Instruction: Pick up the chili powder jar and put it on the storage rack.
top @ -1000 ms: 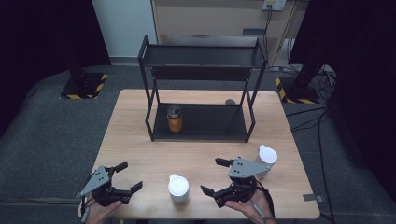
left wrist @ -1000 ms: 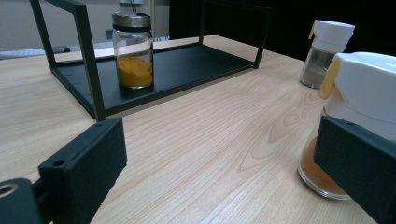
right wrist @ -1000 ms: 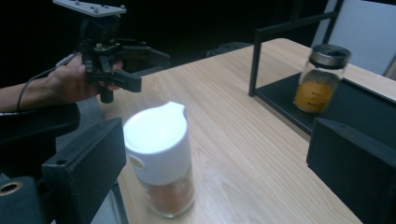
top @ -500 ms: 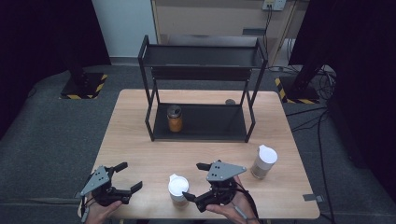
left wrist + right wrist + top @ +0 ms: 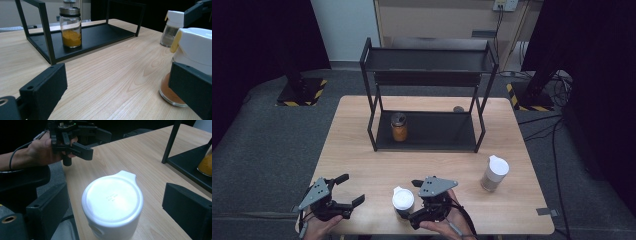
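My right gripper (image 5: 414, 201), jaws just narrowing, not yet touching, brackets the white-capped spice jar (image 5: 112, 207); left gripper (image 5: 346, 190) idles open.

near jar (image 5: 112, 205): base cut off by bottom edge, right gripper view
small dark obj (image 5: 458, 109) behind rack: too small to ID

This looks like a lab or test studio set up for recording. A light wooden bench (image 5: 362, 165) stands alone on grey carpet (image 5: 262, 150), with dark curtains (image 5: 257, 35) at the upper left and upper right of the frame. Black stand bases edged with yellow-and-black hazard tape (image 5: 302, 92) sit on the floor, and cables (image 5: 542, 122) trail at the right below a wall socket (image 5: 505, 5).
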`<state>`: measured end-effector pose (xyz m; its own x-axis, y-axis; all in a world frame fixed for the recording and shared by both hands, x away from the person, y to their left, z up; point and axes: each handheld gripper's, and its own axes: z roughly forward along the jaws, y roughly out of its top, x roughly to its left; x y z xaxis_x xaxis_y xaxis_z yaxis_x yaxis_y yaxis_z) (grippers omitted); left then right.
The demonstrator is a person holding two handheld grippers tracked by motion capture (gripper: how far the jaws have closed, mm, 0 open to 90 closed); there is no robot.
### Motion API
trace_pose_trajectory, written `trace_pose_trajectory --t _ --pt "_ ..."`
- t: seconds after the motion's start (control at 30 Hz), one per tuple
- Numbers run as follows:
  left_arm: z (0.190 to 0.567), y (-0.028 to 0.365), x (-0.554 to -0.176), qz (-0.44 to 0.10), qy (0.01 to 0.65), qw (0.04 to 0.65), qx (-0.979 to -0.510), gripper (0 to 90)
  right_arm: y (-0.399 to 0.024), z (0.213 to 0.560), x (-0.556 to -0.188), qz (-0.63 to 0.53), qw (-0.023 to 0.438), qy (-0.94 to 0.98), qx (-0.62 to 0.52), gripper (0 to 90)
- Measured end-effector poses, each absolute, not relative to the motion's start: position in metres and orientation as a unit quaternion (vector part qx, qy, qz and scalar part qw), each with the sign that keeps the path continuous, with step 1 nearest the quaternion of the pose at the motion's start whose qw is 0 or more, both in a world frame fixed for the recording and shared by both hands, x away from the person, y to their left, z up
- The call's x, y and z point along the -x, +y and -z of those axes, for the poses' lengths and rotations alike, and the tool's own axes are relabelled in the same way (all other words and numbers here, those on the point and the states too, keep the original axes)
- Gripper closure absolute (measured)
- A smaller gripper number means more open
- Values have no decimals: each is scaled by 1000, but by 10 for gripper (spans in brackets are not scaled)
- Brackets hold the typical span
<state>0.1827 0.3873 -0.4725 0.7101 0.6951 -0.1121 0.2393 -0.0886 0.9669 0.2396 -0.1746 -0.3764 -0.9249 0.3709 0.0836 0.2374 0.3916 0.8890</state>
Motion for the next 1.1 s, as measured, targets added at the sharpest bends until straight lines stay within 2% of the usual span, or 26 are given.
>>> trace_pose_trajectory --t 0.4,0.83,1.1 --pt "472 387 -183 -194 326 589 -714 12 -157 387 -243 -502 65 844 -177 131" --pt "472 387 -183 -194 326 589 -713 11 -150 398 -238 -499 77 844 -182 290" --pt "472 387 -183 -193 327 589 -713 11 -148 398 -233 -496 93 845 -177 308"
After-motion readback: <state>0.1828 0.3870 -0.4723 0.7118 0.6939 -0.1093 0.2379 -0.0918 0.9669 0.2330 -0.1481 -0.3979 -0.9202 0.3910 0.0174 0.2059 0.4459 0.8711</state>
